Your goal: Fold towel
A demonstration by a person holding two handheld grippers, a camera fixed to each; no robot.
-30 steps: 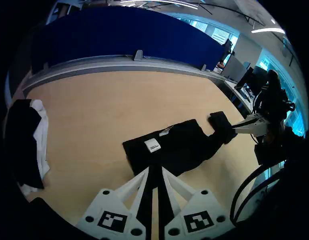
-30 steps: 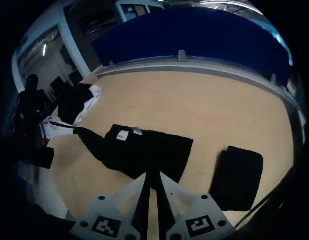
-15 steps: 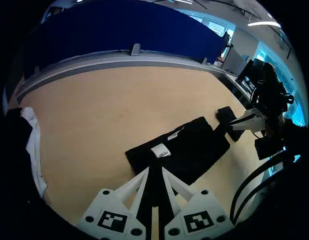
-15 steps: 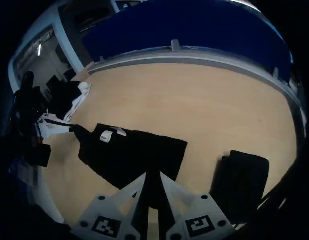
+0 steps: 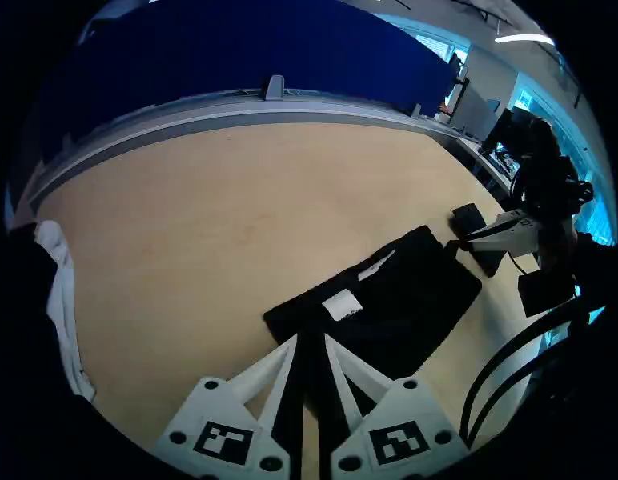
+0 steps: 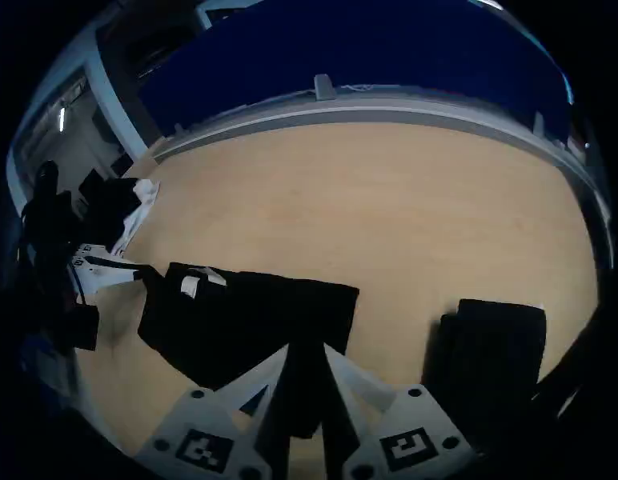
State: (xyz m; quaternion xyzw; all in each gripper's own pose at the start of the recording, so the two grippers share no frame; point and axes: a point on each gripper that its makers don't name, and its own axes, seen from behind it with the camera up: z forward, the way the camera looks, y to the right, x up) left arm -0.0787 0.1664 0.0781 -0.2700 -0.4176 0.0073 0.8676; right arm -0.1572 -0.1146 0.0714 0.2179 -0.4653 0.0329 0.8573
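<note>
Towel (image 5: 405, 288) is held flat on the bench (image 5: 229, 200) for folding, opposite ends clamped in left gripper (image 5: 311, 352) and right gripper (image 6: 305, 360).

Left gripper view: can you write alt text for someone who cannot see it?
A black towel lies spread on a wooden table, its near edge pinched in the left tongs and its far end held by the right tongs. A blue partition runs behind the table.
</note>
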